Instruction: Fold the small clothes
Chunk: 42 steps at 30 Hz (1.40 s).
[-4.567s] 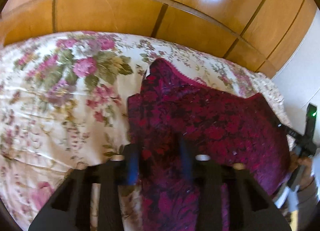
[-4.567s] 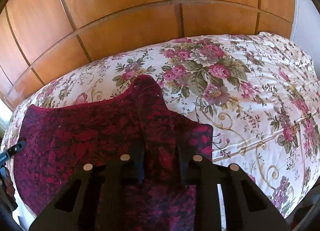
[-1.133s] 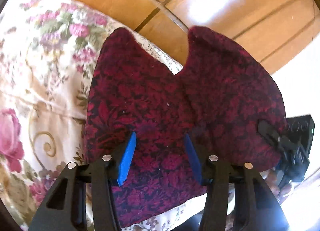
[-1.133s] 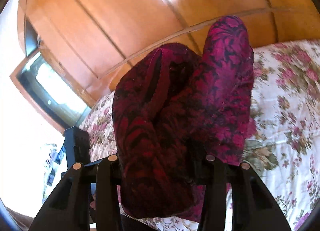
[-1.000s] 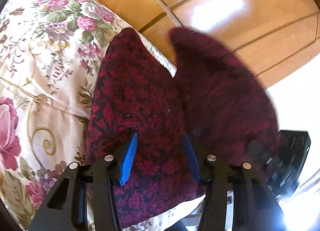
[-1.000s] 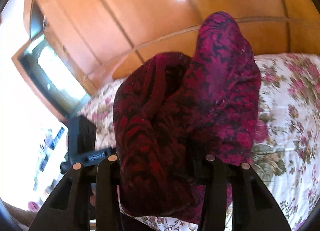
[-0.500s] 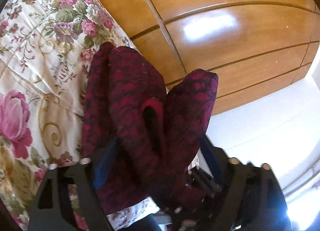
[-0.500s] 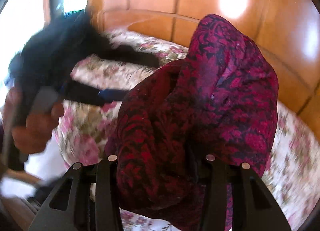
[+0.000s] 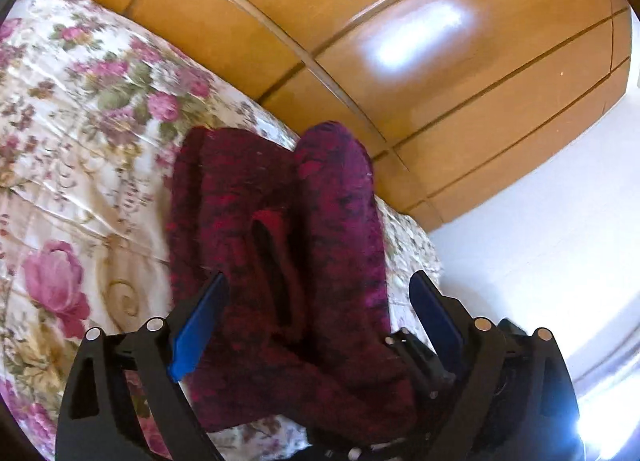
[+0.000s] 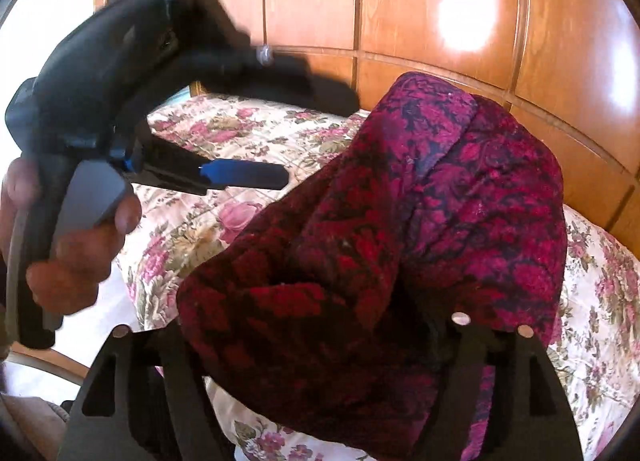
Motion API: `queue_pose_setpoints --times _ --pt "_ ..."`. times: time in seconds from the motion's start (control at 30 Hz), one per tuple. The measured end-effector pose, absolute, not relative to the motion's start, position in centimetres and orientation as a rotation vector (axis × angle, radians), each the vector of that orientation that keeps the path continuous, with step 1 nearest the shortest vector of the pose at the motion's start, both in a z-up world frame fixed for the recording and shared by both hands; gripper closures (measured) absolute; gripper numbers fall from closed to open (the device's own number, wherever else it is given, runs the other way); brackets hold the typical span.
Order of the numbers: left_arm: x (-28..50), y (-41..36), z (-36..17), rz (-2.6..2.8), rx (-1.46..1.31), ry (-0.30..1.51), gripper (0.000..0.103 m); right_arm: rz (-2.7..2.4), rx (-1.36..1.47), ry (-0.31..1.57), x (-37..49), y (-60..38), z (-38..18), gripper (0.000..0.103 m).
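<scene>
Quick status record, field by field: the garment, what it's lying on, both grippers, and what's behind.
garment: dark red patterned knit garment, bunched into folds
surface: cream floral bedspread
left gripper: open, blue pads clear of the fabric, jaws have just been opening
right gripper: jaws just widened; fabric draped over the fingers, grip unclear
left hand: on the gripper handle
background: wooden panelled wall

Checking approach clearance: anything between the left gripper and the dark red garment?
Nothing visible. The left gripper, its jaws just opened wide, has the folded dark red garment directly between its blue pads on the floral bedspread, not pressed. The right gripper's fingertips are hidden under the cloth.
</scene>
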<state>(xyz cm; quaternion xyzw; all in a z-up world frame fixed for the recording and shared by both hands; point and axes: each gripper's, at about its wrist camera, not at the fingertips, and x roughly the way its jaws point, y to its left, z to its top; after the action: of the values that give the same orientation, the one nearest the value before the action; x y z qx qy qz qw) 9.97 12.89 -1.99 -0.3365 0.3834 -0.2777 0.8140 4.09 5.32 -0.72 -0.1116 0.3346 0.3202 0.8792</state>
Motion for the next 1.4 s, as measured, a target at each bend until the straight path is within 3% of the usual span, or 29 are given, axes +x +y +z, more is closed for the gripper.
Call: queue_pose_setpoints --times 0.17,0.23,0.27,0.3,0.33,0.4,0.63,0.73,0.87,1.07,1.13,1.23,1.4 --pt "11.2 10.7 -2.4 -0.536 -0.630 0.887 0.012 0.706 -0.233 0.676 3.2 5.8 -0.9 0.016" --pt "11.2 9.8 -1.9 -0.538 -0.577 0.879 0.018 0.713 -0.231 0.672 2.6 5.6 -1.2 0.015" --pt "11.4 9.2 -1.7 -0.529 -0.537 0.883 0.036 0.726 -0.219 0.675 2.7 5.2 -1.2 0.014" --pt "11.6 8.5 -1.7 -0.514 -0.486 0.900 0.063 0.740 -0.204 0.680 3.3 4.8 -1.2 0.014" --pt "11.9 7.9 -1.9 -0.489 -0.431 0.922 0.072 0.760 -0.182 0.688 3.4 4.4 -1.0 0.014" --pt "12.1 7.5 -2.2 -0.474 -0.399 0.915 0.078 0.837 -0.090 0.734 3.8 2.8 -0.5 0.011" --pt "12.2 8.3 -1.5 -0.463 -0.384 0.883 0.081 0.903 0.328 0.786 5.9 -7.6 1.8 0.011" --pt "11.9 7.9 -0.8 -0.457 -0.348 0.865 0.082 0.777 0.397 0.776 6.3 -10.7 1.6 0.017" --pt "11.0 7.7 0.3 -0.445 -0.290 0.837 0.083 0.693 0.350 0.813 7.4 -10.1 0.2 0.028" --pt "10.3 10.8 -2.8 -0.346 -0.339 0.893 0.083 0.644 0.114 0.799 7.4 -3.7 -1.5 0.025" --pt "10.1 11.8 -4.4 -0.318 -0.386 0.907 0.078 0.610 -0.005 0.774 7.1 -1.5 -2.2 0.023" --pt "9.6 11.2 -4.3 -0.270 -0.316 0.869 0.062 0.592 -0.072 0.770 6.3 -0.8 -3.4 0.017" --pt "9.7 10.4 -3.6 -0.242 -0.260 0.850 0.060 0.644 -0.050 0.824 6.9 -2.4 -2.3 0.018"
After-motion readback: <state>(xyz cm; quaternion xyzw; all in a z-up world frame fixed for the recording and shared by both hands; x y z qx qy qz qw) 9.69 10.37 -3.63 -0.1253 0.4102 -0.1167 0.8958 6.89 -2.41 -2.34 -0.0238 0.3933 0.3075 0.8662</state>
